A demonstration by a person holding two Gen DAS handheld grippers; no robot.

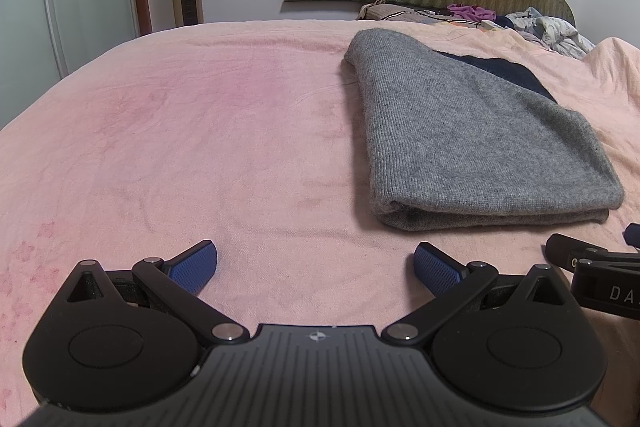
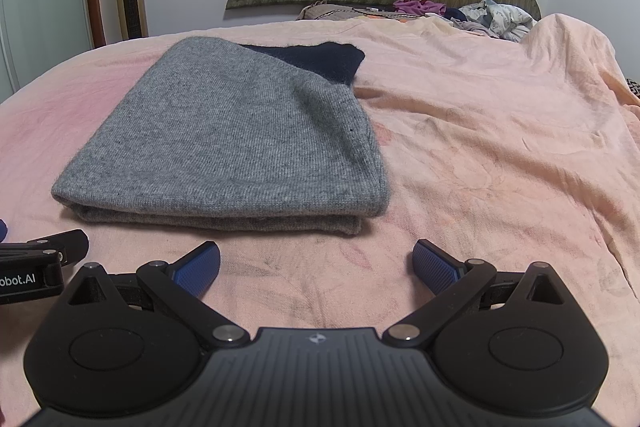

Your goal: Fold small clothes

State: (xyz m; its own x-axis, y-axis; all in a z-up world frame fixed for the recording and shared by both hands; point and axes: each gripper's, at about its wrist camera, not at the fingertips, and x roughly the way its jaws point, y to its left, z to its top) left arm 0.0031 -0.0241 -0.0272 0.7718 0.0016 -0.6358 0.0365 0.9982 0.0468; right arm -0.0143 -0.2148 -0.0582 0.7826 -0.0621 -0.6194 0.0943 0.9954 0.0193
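Folded grey knit garment (image 2: 224, 143) on the pink bedsheet (image 2: 480, 147) — both grippers empty.
Left gripper (image 1: 316, 267) and right gripper (image 2: 316, 267) spread wide; the garment lies at the left's 1 o'clock, the right's 11 o'clock.

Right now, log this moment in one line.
left gripper open | right gripper open | folded grey knit garment on pink bedsheet, untouched

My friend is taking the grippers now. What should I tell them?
Left gripper: open, empty, low over the pink bedsheet.
Right gripper: open, empty, just short of the folded grey knitted garment.
The grey garment lies folded flat, with a dark navy cloth showing from under its far edge.
Done: the grey piece looks folded.
Left: possibly the loose pile of clothes by the headboard.
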